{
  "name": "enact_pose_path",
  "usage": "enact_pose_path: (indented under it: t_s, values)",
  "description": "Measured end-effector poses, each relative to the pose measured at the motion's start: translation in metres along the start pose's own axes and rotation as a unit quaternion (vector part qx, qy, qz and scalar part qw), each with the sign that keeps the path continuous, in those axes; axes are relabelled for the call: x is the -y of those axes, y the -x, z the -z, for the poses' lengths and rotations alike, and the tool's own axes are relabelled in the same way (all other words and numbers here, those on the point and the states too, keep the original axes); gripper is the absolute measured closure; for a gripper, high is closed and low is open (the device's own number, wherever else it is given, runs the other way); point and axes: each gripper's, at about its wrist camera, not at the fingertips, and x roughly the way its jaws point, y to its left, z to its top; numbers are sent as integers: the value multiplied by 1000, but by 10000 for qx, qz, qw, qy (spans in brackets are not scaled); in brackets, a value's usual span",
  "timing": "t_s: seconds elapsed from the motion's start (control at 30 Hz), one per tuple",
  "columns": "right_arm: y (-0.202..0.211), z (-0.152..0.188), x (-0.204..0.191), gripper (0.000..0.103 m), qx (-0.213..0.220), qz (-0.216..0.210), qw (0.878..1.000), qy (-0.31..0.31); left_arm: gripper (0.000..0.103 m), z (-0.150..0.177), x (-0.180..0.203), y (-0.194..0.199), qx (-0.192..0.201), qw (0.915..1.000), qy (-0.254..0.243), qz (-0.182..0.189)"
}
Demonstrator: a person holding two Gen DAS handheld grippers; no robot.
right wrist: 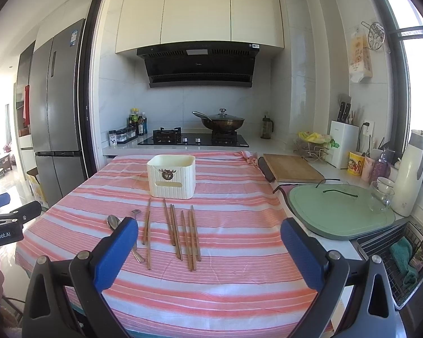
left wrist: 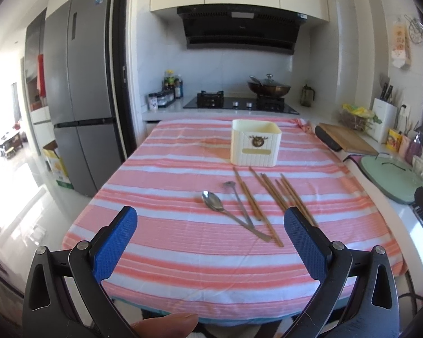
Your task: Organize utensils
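Note:
A cream utensil box (left wrist: 255, 146) (right wrist: 172, 176) stands on the pink striped tablecloth (left wrist: 183, 248) (right wrist: 239, 253). In front of it lie several wooden chopsticks (left wrist: 273, 194) (right wrist: 183, 233), a large metal spoon (left wrist: 213, 201) (right wrist: 113, 221) and a small metal fork (left wrist: 234, 194) (right wrist: 136, 214). My left gripper (left wrist: 210, 225) is open above the near table edge, short of the spoon, holding nothing. My right gripper (right wrist: 209, 233) is open too, with the chopsticks lying ahead between its fingers. The left gripper (right wrist: 2, 219) shows at the left edge of the right wrist view.
A grey fridge (left wrist: 79, 93) stands to the left. Behind the table are a stove with a lidded wok (right wrist: 221, 122) and spice bottles (right wrist: 132, 129). On the right counter lie a wooden board (right wrist: 292, 167), a green board (right wrist: 338, 211), a knife block (right wrist: 342, 143), cups and a white flask (right wrist: 410, 174).

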Motion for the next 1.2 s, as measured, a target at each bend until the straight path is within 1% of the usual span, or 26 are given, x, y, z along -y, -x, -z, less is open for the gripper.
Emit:
enact_pose_path:
  t_s: [0.07,0.2,0.47,0.7,0.87,0.97,1.07,1.17,1.2]
  values:
    - [-4,0,2,0,-13,-8,10000,-16,0,1,-1,-12,-132,9999,45,-17]
    - [-14,1,5,0,-78,35,10000,-51,0,5,-2,-45,-523,9984,199,24]
    - [-42,9,13,0,-321,96,9994,-115,0,18,7,-117,-1230,9918,335,-25]
    - [-74,20,22,0,-649,118,9977,-182,0,22,16,-196,-1741,9830,500,-294]
    - [-97,26,29,0,-865,123,9959,-240,0,26,23,-248,-2080,9747,488,-653]
    - [-110,28,34,0,-970,136,9949,-250,0,27,24,-270,-2206,9700,564,-849]
    - [-123,29,39,0,-1082,137,9936,-288,0,30,25,-287,-2354,9651,631,-963]
    - [-135,29,41,0,-1176,134,9925,-292,0,36,30,-297,-2520,9612,526,-990]
    - [-140,28,42,0,-1198,132,9923,-279,0,38,30,-296,-2525,9617,467,-962]
